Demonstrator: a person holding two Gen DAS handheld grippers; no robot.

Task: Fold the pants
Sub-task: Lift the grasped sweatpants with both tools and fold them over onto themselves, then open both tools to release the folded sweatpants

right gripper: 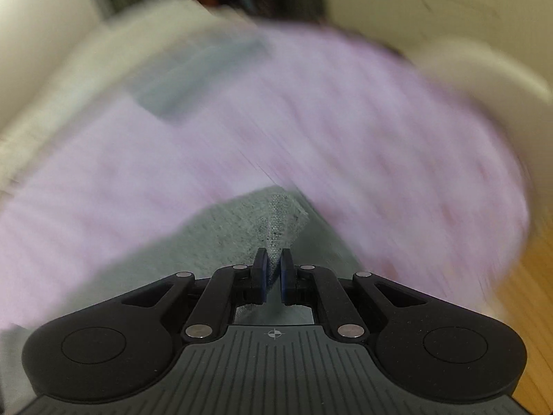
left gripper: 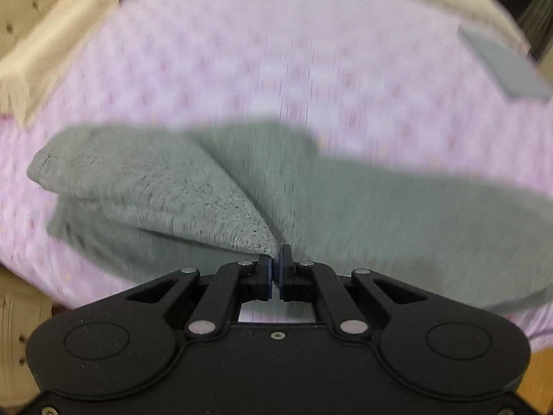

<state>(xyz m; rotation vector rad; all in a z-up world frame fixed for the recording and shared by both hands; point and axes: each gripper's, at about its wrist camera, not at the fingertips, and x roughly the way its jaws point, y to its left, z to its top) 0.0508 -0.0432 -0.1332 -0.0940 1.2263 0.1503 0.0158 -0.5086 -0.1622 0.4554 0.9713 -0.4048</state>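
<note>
Grey pants [left gripper: 145, 180] are getting pinched by my left gripper [left gripper: 276, 266] and right gripper [right gripper: 274, 269], both clamping fabric corners over the pink bedspread [left gripper: 242, 52] ahead.

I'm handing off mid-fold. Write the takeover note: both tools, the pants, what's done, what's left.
Left tool: shut on a corner of the grey pants.
Right tool: shut on another pinched corner of the pants.
Pants lie on the pink bedspread, one layer partly folded over.
Done: both corners gripped, fold begun.
Left: lay the fold flat, release, probably fold again.
</note>
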